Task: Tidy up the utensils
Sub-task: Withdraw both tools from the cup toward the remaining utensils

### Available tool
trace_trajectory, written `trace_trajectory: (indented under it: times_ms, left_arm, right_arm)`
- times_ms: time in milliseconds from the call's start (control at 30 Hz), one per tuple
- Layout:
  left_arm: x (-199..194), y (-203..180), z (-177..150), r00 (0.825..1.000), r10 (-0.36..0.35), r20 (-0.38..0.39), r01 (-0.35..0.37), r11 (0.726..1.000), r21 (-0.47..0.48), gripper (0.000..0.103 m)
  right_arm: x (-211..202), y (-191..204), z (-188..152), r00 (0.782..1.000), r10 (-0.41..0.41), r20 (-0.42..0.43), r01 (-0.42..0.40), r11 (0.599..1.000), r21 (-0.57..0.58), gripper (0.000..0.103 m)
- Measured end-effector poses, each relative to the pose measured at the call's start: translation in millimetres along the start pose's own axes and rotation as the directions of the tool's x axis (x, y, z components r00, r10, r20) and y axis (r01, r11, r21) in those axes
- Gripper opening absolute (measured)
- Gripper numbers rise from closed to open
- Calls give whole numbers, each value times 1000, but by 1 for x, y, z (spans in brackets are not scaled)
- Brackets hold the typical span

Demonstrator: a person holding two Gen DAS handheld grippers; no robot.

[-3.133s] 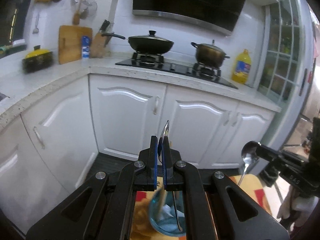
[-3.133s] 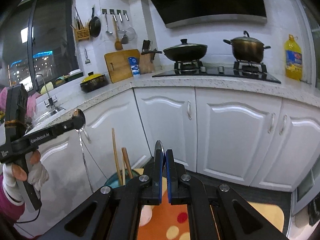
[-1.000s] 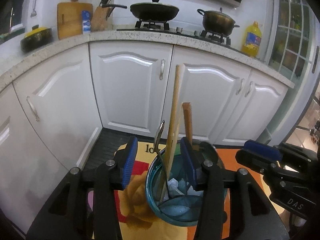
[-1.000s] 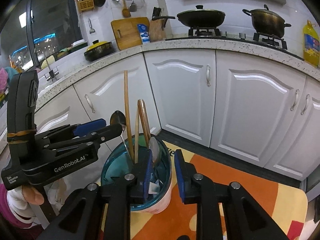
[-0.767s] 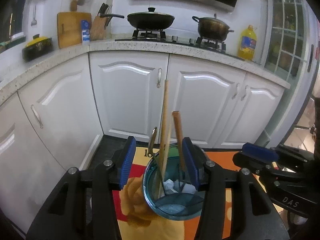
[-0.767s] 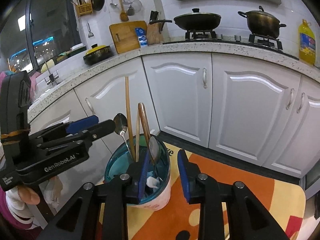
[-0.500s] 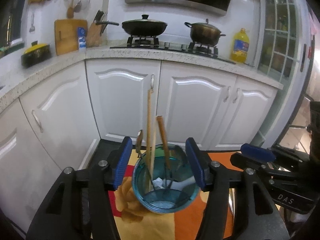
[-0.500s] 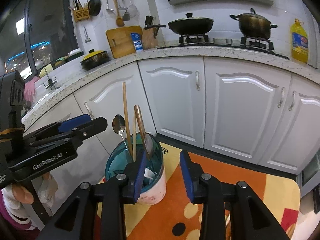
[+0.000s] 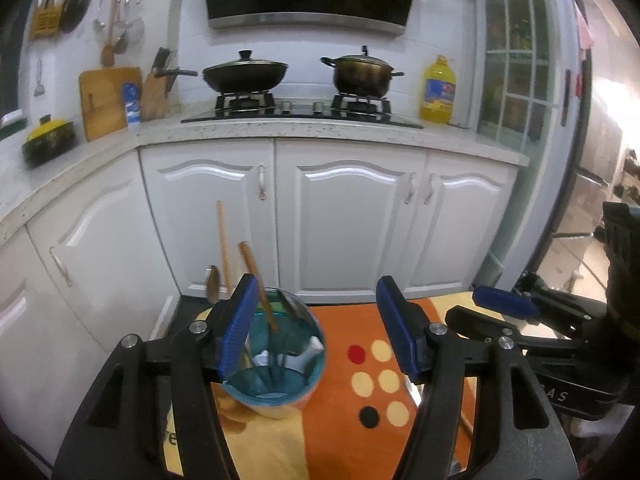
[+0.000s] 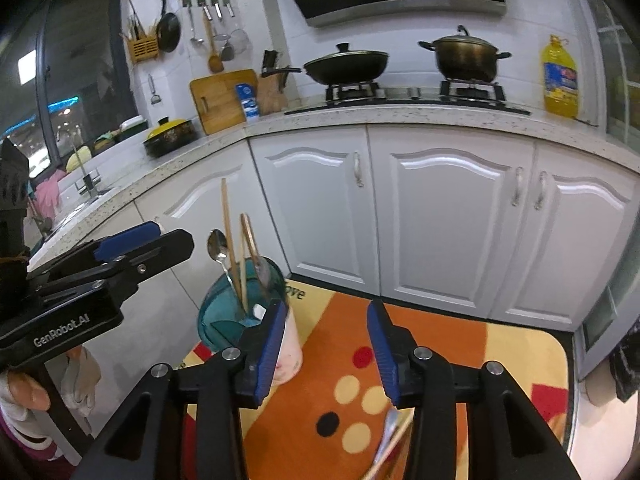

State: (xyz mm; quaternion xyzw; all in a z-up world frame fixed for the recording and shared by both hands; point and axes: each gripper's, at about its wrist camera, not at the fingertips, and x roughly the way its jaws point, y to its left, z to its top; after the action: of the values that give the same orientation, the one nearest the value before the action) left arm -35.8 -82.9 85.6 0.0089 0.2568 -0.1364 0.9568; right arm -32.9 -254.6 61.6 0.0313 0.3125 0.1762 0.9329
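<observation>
Left tongs (image 9: 316, 328) wide, right tongs (image 10: 327, 344) parted, both just opening, empty. Spoons and chopsticks stand in translucent blue round cup (image 9: 276, 384).

black hand-held gripper (image 9: 316, 320), blue pads (image 9: 240, 320), silver screws
</observation>
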Motion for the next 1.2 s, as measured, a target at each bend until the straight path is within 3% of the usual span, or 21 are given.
trace_trajectory:
  times_ms: [100, 633, 1200]
  left_arm:
    - [2, -13, -4, 1000, -20, -13, 20, 1000, 14, 61]
    - [34, -62, -29, 989, -88, -122, 94, 994, 50, 61]
    - [55, -68, -42, 978, -104, -179, 112, 993, 35, 61]
  right_arm:
    - [-9, -7, -6, 999, -37, 2, 37, 999, 9, 53]
    - [-31, -53, -36, 990, -137, -37, 140, 986, 90, 54]
    - [-16, -69, -49, 986, -145, -77, 154, 979, 133, 54]
